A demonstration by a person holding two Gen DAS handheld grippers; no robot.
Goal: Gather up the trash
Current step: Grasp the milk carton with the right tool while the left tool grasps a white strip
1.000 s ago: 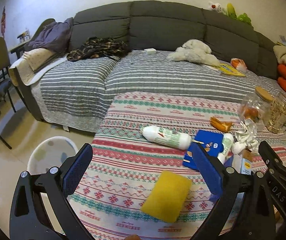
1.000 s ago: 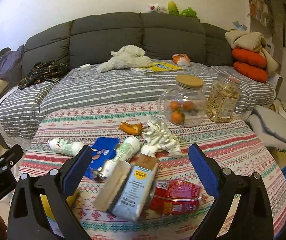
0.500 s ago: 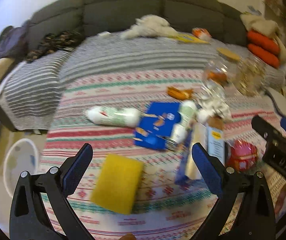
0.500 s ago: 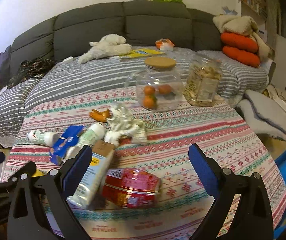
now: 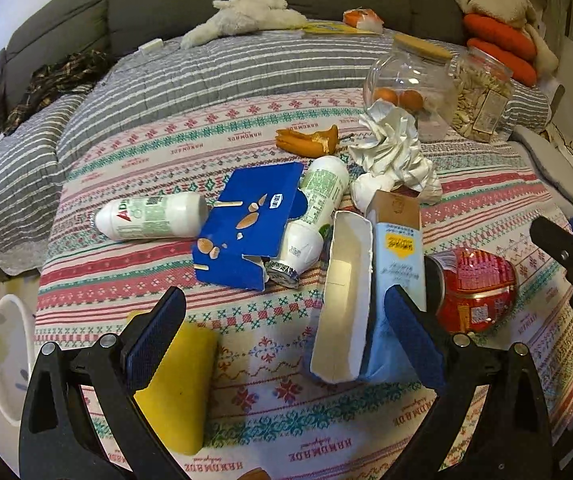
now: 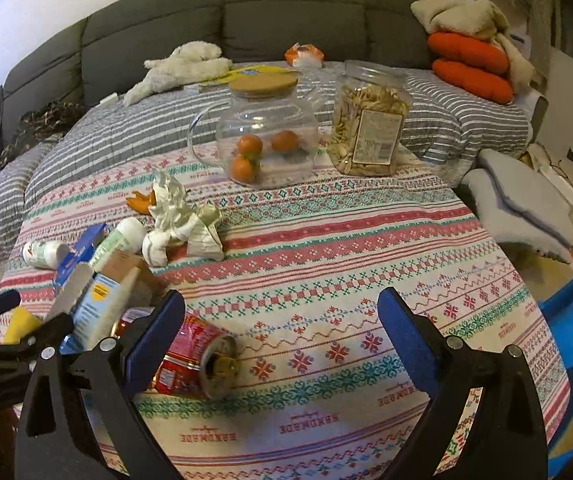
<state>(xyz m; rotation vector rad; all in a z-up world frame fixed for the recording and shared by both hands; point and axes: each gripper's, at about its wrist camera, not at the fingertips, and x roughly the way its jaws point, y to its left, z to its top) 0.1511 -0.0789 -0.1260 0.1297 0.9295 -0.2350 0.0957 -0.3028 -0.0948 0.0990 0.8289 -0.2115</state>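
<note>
Trash (image 5: pixel 370 288): torn carton, dented red can (image 6: pixel 194 364)

Your trash clusters around the opened light-blue carton (image 5: pixel 370 280), which lies flap-up on the patterned tablecloth (image 5: pixel 270 412). Just right of the carton lies a crushed red can (image 5: pixel 474 288) on its side; just left, a flattened blue box (image 5: pixel 252 224) rests over one white bottle (image 5: pixel 314 216), with a second white bottle (image 5: pixel 150 216) farther left. Beyond the carton sit crumpled white paper (image 5: pixel 394 156) and orange peel (image 5: pixel 308 140); a yellow sponge (image 5: pixel 178 388) lies nearer you, to its left.
</note>
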